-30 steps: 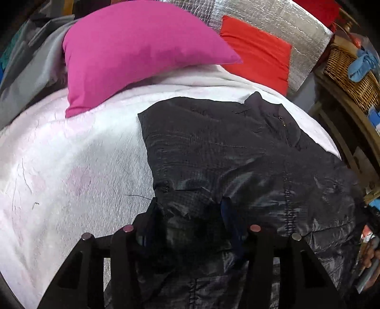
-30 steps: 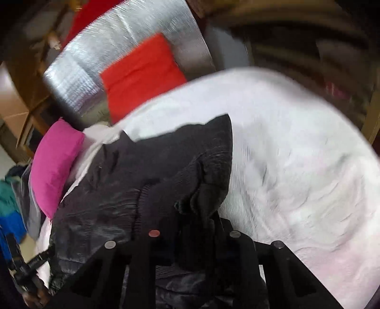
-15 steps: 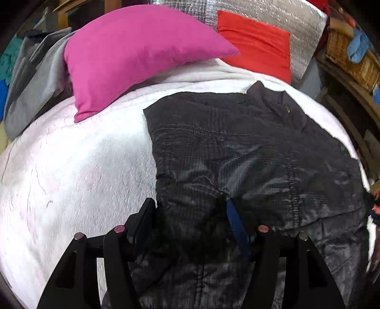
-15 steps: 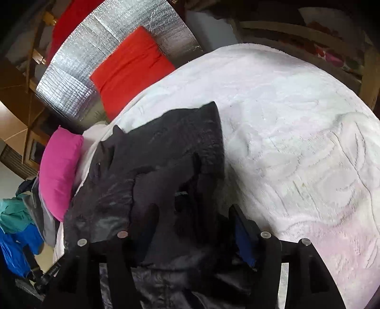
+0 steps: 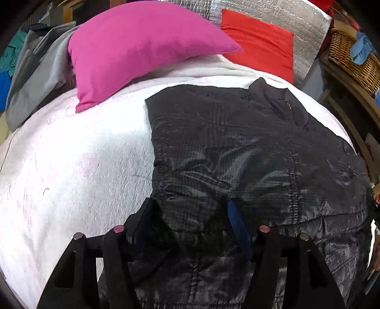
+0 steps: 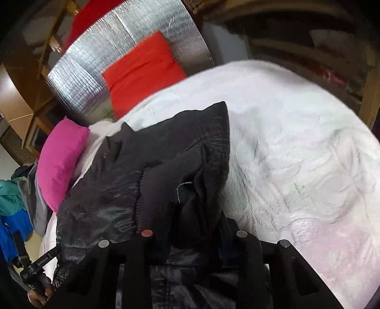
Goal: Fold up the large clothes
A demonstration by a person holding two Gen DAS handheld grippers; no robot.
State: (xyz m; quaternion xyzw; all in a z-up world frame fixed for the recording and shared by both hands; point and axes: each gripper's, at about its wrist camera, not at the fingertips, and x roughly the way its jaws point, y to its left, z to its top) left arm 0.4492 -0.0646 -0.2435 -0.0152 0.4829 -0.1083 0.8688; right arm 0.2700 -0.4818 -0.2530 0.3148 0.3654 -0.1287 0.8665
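Note:
A black quilted jacket (image 5: 237, 147) lies spread on the white bedspread (image 5: 71, 166), collar toward the far right. My left gripper (image 5: 190, 214) is open, its fingers standing either side of the jacket's near hem. In the right wrist view the jacket (image 6: 147, 171) is bunched, a sleeve with a ribbed cuff folded over its body. My right gripper (image 6: 197, 218) is shut on a fold of the jacket at its near edge. The left gripper (image 6: 38, 263) shows at the lower left of the right wrist view, by the jacket's far corner.
A pink pillow (image 5: 142, 42) and a red pillow (image 5: 258, 42) lie at the bed's head against a silver foil panel (image 5: 280, 14). Grey clothes (image 5: 35, 78) are piled at the left. A wicker basket (image 5: 353, 59) stands on wooden shelving at the right.
The left gripper has opened and pulled back a little over the hem. The right gripper has closed on the jacket fold and lifted it slightly.

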